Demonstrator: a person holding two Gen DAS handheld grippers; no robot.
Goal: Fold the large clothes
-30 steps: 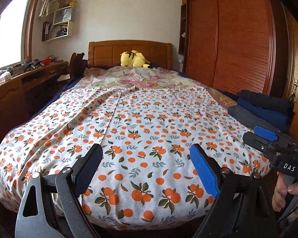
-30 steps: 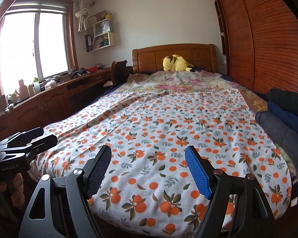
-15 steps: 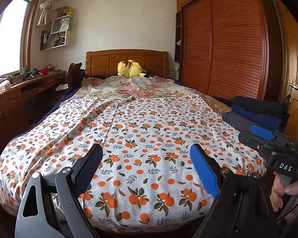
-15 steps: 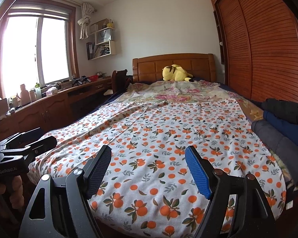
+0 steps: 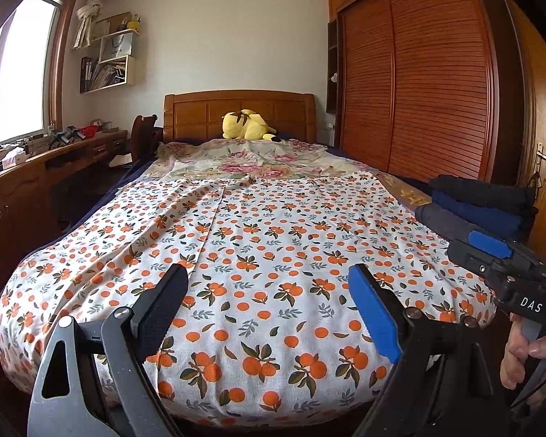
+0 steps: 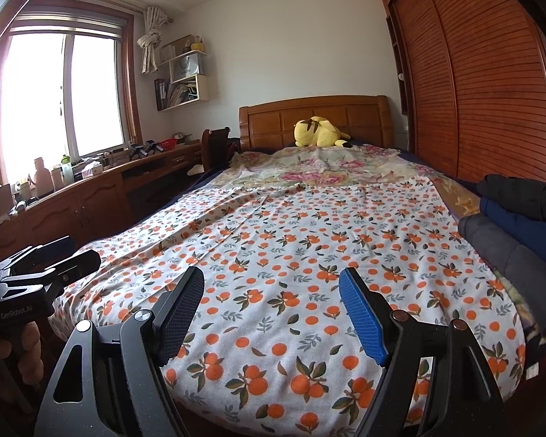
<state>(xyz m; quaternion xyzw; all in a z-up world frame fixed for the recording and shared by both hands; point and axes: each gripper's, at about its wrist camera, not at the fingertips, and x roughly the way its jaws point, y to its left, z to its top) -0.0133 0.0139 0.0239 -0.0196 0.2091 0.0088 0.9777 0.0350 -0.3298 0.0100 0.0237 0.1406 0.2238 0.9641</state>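
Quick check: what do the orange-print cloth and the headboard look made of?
Orange-print cloth: looks like thin woven fabric, probably cotton, matte; it creases softly and drapes over the bed's edge. Headboard: wood, visible panels, warm brown with a slight sheen, likely varnished.

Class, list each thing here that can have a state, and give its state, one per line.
orange-print cloth: spread flat on bed, unfolded, creased toward its left side
left gripper: open, empty
right gripper: open, empty
dark clothes: folded, stacked
plush toy: lying by headboard
wardrobe doors: shut
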